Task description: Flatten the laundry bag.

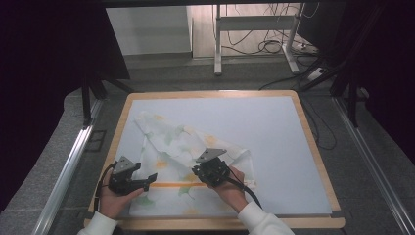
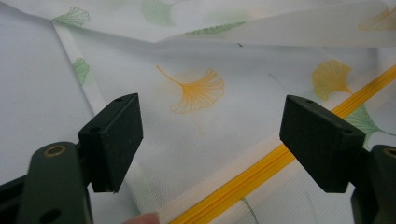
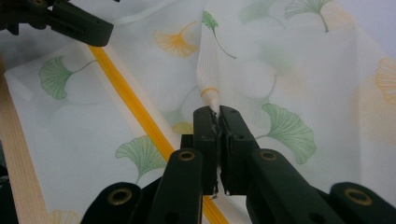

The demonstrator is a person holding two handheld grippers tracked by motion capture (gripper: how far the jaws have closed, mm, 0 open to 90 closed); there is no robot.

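While the right gripper (image 3: pixel 215 122) pinches a raised fold of the ginkgo-print cloth (image 1: pixel 171 147) on the mat's near left, our left gripper (image 2: pixel 210 140) gapes over its yellow zipper (image 2: pixel 261 165) — next, we judge, it must close there.

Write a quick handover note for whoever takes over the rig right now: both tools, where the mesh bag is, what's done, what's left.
Left tool: open, hovering over the ginkgo-print mesh bag beside its yellow zipper.
Right tool: shut on a pinched fold of the bag, lifting it slightly.
Bag: near-left part of the table mat, rumpled, far end partly folded over.
Done: right grip taken.
Left: probably a left grip, then straightening or folding.
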